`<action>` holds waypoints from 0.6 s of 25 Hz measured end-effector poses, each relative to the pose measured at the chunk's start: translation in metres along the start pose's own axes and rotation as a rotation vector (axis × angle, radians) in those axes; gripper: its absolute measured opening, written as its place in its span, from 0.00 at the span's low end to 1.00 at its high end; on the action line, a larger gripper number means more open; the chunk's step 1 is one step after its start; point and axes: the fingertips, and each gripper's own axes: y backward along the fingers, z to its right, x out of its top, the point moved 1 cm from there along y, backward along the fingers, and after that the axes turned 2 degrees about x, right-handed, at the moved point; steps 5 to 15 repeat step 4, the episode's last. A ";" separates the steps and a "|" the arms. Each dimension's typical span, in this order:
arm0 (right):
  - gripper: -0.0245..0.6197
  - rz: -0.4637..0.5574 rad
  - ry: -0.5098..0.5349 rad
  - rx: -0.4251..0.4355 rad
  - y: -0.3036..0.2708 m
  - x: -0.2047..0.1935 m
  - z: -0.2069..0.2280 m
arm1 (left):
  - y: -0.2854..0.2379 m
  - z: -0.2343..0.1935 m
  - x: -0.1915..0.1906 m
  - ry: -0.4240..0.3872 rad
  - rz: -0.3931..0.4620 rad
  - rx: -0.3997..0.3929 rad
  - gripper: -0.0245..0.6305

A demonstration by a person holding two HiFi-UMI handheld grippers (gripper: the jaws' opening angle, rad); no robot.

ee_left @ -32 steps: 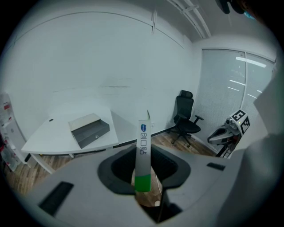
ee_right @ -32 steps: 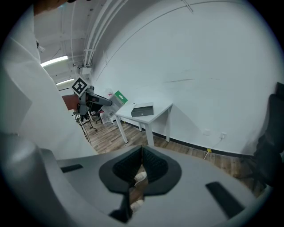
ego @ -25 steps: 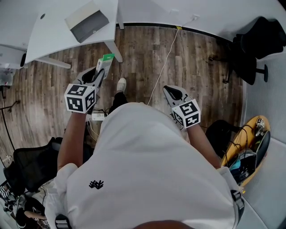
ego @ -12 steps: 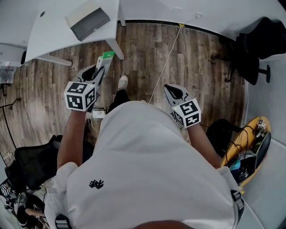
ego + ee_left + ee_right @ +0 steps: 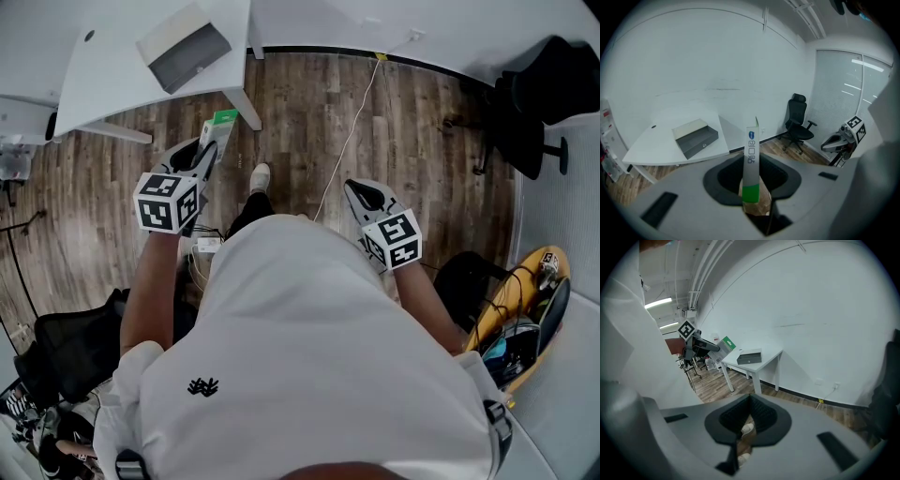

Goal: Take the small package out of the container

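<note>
The fingers (image 5: 723,180) of your left gripper (image 5: 210,152) were clamped on the small package (image 5: 751,161), a slim white-and-green box that stood up from between them. You held it in the air over the wooden floor (image 5: 412,122), near the corner of the white desk (image 5: 98,80) but not touching it. The grey container (image 5: 184,44) sat open on that desk, well apart from the package, with its hollow side turned toward you. On your right gripper (image 5: 362,191) the fingers (image 5: 765,414) were drawn together at the tips with nothing between them, and it hung over the floor on your right side, well apart from the left one. Below those tips, the right gripper view showed a white shoe (image 5: 746,428) on the floor.
</note>
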 end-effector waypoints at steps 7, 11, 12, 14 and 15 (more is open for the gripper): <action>0.05 -0.014 -0.015 -0.006 -0.001 -0.004 0.002 | -0.006 -0.005 0.002 0.000 -0.005 -0.004 0.19; 0.05 -0.014 -0.015 -0.006 -0.001 -0.004 0.002 | -0.006 -0.005 0.002 0.000 -0.005 -0.004 0.19; 0.05 -0.014 -0.015 -0.006 -0.001 -0.004 0.002 | -0.006 -0.005 0.002 0.000 -0.005 -0.004 0.19; 0.05 -0.014 -0.015 -0.006 -0.001 -0.004 0.002 | -0.006 -0.005 0.002 0.000 -0.005 -0.004 0.19; 0.05 -0.014 -0.015 -0.006 -0.001 -0.004 0.002 | -0.006 -0.005 0.002 0.000 -0.005 -0.004 0.19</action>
